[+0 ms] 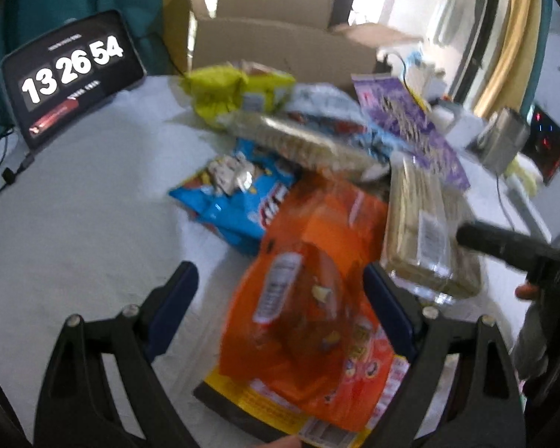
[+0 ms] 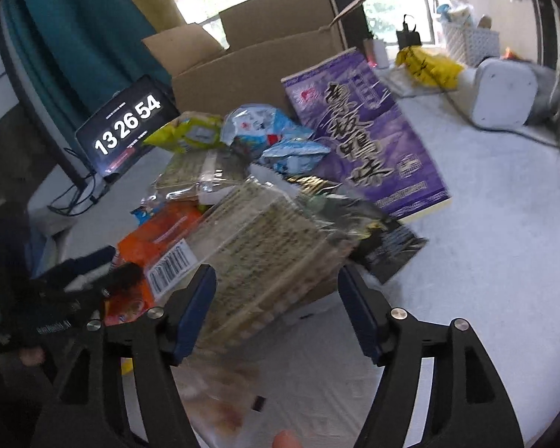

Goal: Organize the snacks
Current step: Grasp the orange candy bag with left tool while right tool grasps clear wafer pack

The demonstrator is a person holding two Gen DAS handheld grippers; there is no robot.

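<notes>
A pile of snack packs lies on the white table. In the left wrist view my left gripper is open, its fingers on either side of an orange bag. Behind it lie a blue bag, a clear cracker pack, a yellow-green bag and a purple packet. In the right wrist view my right gripper is open around the near end of the clear cracker pack. The orange bag and my left gripper are at its left. The purple packet leans behind.
An open cardboard box stands behind the pile and also shows in the right wrist view. A tablet clock stands at the left. A white device, cables and a basket sit at the right.
</notes>
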